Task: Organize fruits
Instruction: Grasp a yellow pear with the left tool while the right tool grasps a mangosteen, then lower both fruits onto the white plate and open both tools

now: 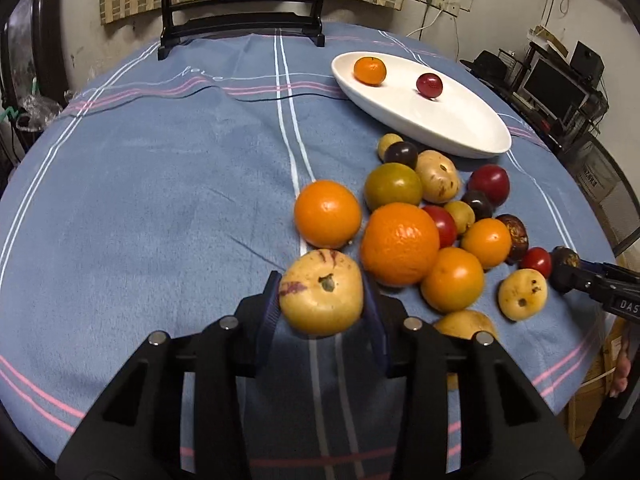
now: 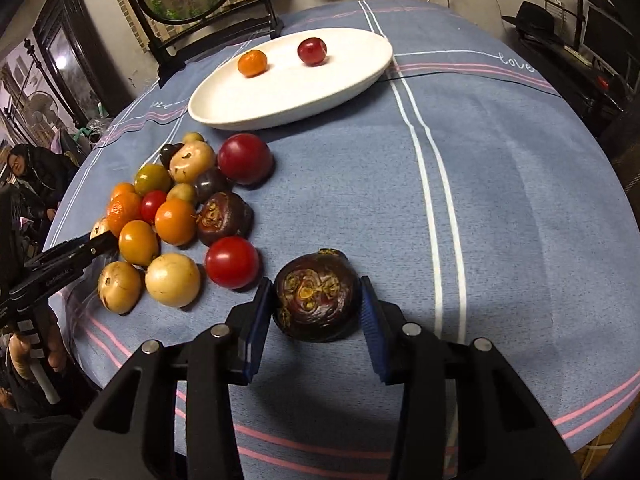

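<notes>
My left gripper is shut on a yellow fruit with purple streaks at the near edge of the fruit pile; both blue pads press its sides. My right gripper is shut on a dark purple fruit that sits on the blue cloth, a little right of the pile. The pile holds oranges, red, yellow, green and dark fruits. Behind it, a white oval plate holds a small orange and a red fruit. Each gripper shows at the edge of the other's view.
A round table under a blue striped cloth carries everything. A black stand with a round panel is at the back, and a thin black cable crosses the cloth. A person sits beyond the table's left side. Shelves with a monitor stand right.
</notes>
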Motion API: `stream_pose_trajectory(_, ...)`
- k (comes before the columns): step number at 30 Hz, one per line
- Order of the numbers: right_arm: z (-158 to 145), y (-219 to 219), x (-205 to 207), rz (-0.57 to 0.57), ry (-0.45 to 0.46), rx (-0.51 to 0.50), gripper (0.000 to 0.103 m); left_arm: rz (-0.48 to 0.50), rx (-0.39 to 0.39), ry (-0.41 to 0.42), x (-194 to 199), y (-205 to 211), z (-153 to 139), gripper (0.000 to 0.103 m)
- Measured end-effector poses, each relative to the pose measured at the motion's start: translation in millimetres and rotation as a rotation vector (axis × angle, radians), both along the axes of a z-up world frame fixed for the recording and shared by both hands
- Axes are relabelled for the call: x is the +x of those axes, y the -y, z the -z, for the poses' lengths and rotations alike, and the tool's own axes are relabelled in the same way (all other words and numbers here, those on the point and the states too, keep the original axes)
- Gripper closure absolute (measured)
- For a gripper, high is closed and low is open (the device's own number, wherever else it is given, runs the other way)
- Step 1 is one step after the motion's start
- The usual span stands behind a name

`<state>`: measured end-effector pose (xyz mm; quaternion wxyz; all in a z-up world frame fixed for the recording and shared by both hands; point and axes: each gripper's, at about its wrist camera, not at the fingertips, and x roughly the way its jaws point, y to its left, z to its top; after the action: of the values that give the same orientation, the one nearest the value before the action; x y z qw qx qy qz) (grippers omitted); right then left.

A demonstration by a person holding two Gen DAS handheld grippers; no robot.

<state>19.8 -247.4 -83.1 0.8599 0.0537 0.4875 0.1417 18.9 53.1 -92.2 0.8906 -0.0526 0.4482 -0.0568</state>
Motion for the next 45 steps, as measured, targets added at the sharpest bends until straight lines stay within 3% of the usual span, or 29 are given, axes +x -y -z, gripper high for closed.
stream_pose_trajectory(10,-14,-8,1,-0.02,0.042,-0.002,0.06,0.046,-0.028,0.048,-8,11,-30,0.063)
stream_pose_trajectory(15,-29,-23,16,-0.056,0.083,-0.01,0.06,0.096,-0.008,0.036,18,37,-46,0.063)
stream_pose_trajectory(19,-53,-36,45,-0.089,0.146,-0.033,0.06,0.137,0.034,0.039,61,63,-67,0.062)
stream_pose_trajectory(24,-75,-48,112,-0.086,0.194,-0.084,0.06,0.136,0.051,0.015,146,88,-85,0.062)
stream_pose_trajectory(28,-69,-46,167,-0.079,0.184,-0.114,0.06,0.119,0.06,-0.009,205,101,-76,0.062)
stream_pose_trajectory(32,-48,-44,219,-0.063,0.137,-0.169,0.06,0.128,0.024,-0.084,257,110,-54,0.062)
stream_pose_trajectory(36,-33,-39,244,-0.056,0.094,-0.178,0.06,0.12,-0.005,-0.109,281,114,-41,0.062)
stream_pose_trajectory(38,-27,-39,252,-0.054,0.084,-0.184,0.059,0.119,-0.003,-0.108,289,116,-39,0.058)
stream_pose_trajectory(40,-26,-43,253,-0.056,0.101,-0.222,0.047,0.124,-0.024,-0.103,292,117,-42,0.037)
stream_pose_trajectory(41,-29,-44,251,-0.048,0.126,-0.251,0.039,0.11,-0.019,-0.086,291,115,-47,0.033)
stream_pose_trajectory(45,-46,-39,235,-0.047,0.152,-0.249,0.039,0.111,0.005,-0.023,270,109,-72,0.032)
